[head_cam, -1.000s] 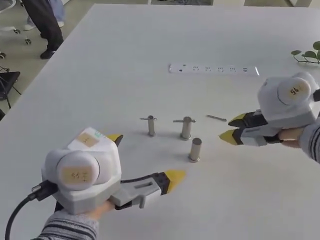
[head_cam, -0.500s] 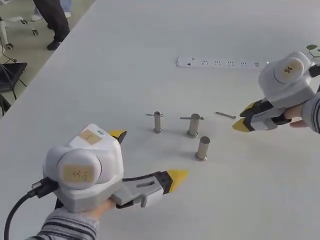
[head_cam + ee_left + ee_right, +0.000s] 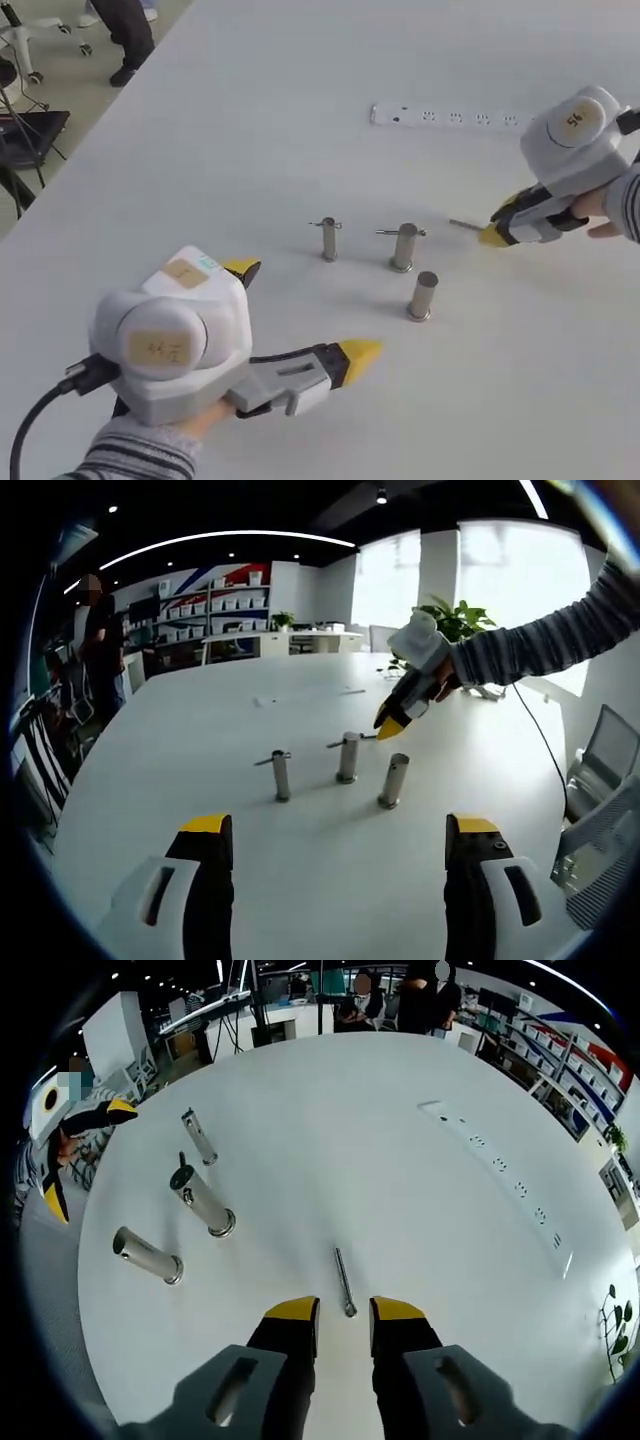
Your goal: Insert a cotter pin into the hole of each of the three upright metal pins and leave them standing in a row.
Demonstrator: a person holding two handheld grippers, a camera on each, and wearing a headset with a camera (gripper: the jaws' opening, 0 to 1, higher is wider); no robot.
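The left gripper (image 3: 300, 310) hangs wide, empty. The left pin (image 3: 329, 240) and middle pin (image 3: 403, 247) carry cotters; the bare pin (image 3: 423, 296) doesn't. The loose cotter pin (image 3: 343, 1278) lies flat on the bench (image 3: 400, 1160), just ahead of the right gripper (image 3: 344, 1310), which is narrow and empty. Probably light, stiff, slick: pinch its near end.

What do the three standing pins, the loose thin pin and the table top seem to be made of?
Three upright pins: probably steel, grey with a dull sheen and bright streaks along the sides. Loose cotter pin: thin grey metal too, by its glint; too small to tell more. Table top: smooth matt white, perhaps laminate or painted board; the look leaves it open.
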